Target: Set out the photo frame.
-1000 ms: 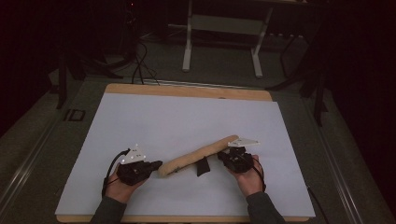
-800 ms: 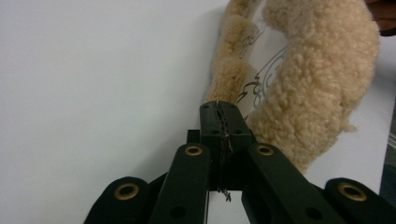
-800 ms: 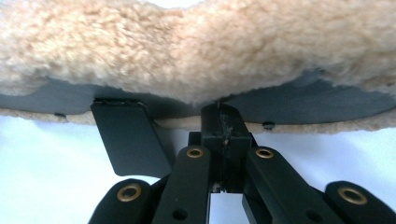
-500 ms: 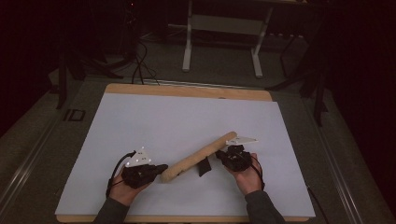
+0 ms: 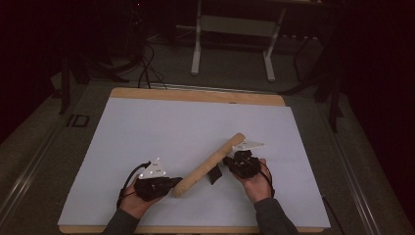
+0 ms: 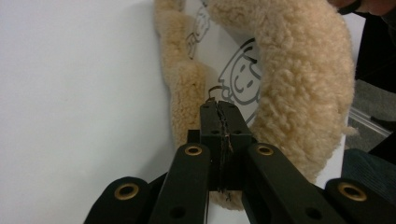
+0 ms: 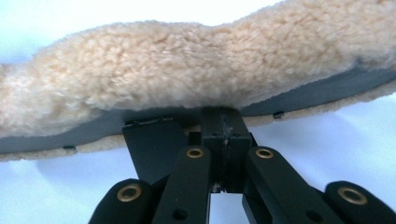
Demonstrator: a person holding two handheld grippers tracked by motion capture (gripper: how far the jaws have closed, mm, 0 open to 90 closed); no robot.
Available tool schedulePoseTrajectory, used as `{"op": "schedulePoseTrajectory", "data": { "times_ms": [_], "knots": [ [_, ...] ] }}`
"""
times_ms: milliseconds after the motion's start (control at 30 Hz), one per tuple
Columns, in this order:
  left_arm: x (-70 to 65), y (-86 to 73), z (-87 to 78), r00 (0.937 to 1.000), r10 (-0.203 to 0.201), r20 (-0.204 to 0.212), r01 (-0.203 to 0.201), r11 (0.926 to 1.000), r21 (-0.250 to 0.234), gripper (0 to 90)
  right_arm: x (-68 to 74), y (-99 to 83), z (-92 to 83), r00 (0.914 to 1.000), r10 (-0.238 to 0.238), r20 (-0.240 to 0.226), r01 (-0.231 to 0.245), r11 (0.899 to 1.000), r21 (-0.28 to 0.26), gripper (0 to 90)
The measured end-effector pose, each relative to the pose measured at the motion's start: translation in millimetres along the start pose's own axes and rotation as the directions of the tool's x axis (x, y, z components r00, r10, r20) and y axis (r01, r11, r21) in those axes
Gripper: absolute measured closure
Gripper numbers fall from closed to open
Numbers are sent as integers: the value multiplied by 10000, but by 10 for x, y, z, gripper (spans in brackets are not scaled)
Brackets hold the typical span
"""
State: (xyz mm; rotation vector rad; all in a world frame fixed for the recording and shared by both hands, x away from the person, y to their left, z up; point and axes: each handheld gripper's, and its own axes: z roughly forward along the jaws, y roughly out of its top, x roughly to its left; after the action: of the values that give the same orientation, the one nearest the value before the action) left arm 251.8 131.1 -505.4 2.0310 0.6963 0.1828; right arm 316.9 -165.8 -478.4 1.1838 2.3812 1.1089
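Clearly, the person is stretching a fleecy tan sleeve [image 5: 208, 165] between the two tools above the white counter [image 5: 161, 132]: the left gripper [image 5: 169, 184] is clenching the sleeve's near end right at its tips, and the right gripper [image 5: 229, 161] is pinching the lower edge of the far end, where a dark strap [image 5: 214, 175] is hanging. It looks light, soft and floppy, so it is sagging wherever unsupported. Thin seam edges, I would judge, are offering better purchase than the bulky pile.
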Motion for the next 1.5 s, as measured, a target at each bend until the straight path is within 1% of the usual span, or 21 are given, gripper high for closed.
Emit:
{"op": "schedulePoseTrajectory", "data": {
  "times_ms": [267, 333, 567, 767, 967, 1267, 1500],
  "knots": [
    [-94, 23, 80, 9994, 226, 268, -229, 9997, 124, 900, 31, 43, 5, 10000, -83, -33, 84, 10000, 45, 900],
    [-105, 24, 89, 9994, 217, 286, -220, 9997, 103, 900, 34, 50, 4, 9999, -103, -38, 103, 9999, 70, 900],
    [-189, 35, 177, 9979, 366, 536, -376, 9991, 183, 900, 53, 90, -2, 9997, -173, -169, 174, 9998, 69, 900],
    [-225, 37, 202, 9975, 429, 565, -436, 9990, 110, 900, 76, 102, 3, 9995, -286, -144, 287, 9995, 94, 900],
    [-273, 45, 241, 9964, 573, 631, -580, 9983, 97, 900, 111, 121, 12, 9990, -424, -160, 427, 9990, 161, 900],
    [-308, 53, 263, 9967, 597, 550, -600, 9982, 37, 900, 134, 138, 33, 9987, -494, -117, 497, 9985, 232, 900],
    [-362, 66, 304, 9961, 679, 556, -676, 9977, -76, 900, 154, 150, 61, 9980, -622, -86, 625, 9975, 334, 900]
  ]
}}
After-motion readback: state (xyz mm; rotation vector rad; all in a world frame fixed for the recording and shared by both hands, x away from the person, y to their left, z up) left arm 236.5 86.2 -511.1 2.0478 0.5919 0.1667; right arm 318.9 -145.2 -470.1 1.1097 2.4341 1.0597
